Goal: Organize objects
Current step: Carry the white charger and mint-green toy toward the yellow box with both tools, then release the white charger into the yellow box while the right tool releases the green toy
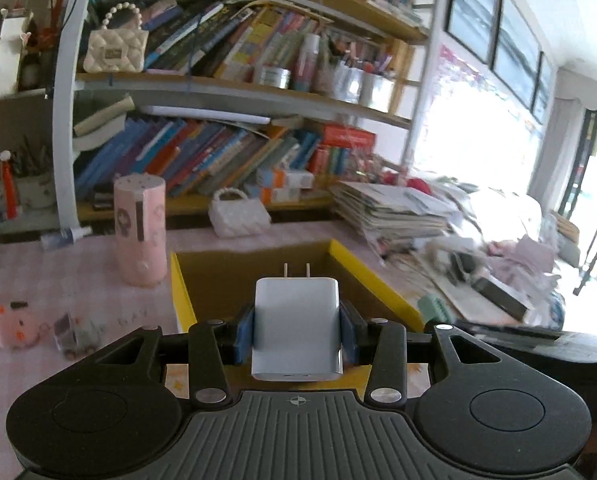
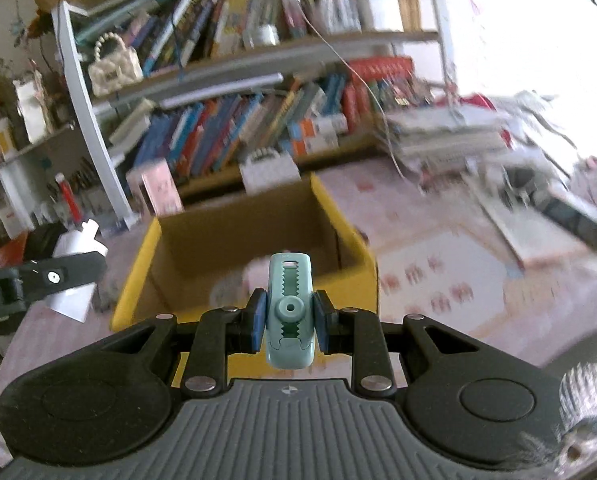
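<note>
Left wrist view: your left hand-held gripper [image 1: 297, 334] pinches a white charger [image 1: 297, 334], your right hand-held gripper [image 2: 289, 322] a teal clip [image 2: 289, 312], both poised before the yellow box [image 2: 362, 256] just ahead, presumably their destination.

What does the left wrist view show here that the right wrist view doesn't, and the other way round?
Left wrist only: the left gripper shut on a white charger with prongs pointing forward, a pink pig toy on the table, and a tall pink cylindrical container.

Right wrist only: the right gripper shut on a teal hair clip with its toothed inside showing.

Both: the yellow cardboard box ahead, the bookshelf and a white quilted bag.
</note>
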A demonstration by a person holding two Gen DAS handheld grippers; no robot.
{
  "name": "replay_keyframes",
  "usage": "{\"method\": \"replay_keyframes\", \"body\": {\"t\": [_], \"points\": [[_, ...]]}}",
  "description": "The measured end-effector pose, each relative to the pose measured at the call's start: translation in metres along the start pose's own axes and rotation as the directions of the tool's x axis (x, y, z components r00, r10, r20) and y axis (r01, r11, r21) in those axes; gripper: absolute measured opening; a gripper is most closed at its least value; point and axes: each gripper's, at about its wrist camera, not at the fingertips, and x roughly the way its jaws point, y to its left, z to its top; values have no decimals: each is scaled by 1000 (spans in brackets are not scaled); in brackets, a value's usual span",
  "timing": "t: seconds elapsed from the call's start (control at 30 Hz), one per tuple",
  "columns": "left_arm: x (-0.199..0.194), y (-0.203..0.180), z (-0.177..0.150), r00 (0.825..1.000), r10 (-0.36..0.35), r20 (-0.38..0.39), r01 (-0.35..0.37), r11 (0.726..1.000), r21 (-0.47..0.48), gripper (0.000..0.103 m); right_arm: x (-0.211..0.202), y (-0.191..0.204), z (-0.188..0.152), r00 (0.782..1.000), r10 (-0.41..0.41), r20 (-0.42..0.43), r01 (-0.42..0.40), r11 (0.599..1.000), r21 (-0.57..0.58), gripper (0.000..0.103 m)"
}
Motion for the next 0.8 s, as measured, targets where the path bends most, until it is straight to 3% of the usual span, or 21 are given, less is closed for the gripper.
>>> {"method": "replay_keyframes", "body": {"t": [0.17,0.33,0.5,0.8], "points": [[39,-3,2,998,59,-35,-59,998,-3,41,33,-6,37,997,76,27,-75,996,-48,23],[65,-9,-6,993,87,-84,-87,996,11,41,67,1,56,990,141,-3,-140,983,-116,23],[83,-9,-14,982,130,-138,-127,991,30,41,104,10,55,979,175,-104,-190,968,-166,23],[103,-7,-27,954,199,-224,-182,979,95,42,157,18,36,939,182,-293,-256,937,-237,23]]}}
